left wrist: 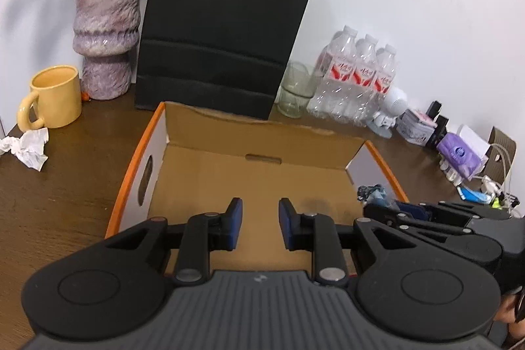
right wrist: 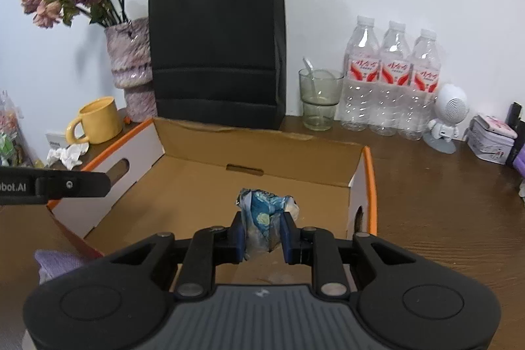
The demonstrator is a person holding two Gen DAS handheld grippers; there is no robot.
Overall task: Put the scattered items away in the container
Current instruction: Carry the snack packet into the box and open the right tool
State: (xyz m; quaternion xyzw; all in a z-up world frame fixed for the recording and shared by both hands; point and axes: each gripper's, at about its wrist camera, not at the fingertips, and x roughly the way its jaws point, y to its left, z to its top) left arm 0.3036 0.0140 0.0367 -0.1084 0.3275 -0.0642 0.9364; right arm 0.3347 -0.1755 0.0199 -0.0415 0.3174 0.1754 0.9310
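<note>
Left wrist view: the left claw (left wrist: 260, 223) hangs over the cardboard box (left wrist: 210, 179), jaws narrow with nothing between them, so it looks done for now. Right wrist view: the right claw (right wrist: 262, 236) grips a crumpled blue wrapper (right wrist: 264, 214) above the box floor. Drop-off step, I'd say; next it just needs to let go inside the walls.

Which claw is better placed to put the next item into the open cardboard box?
The right claw. It already grips a crumpled blue patterned wrapper above the open cardboard box, so it probably only needs to release. The left claw also hangs over the box but holds nothing.
</note>
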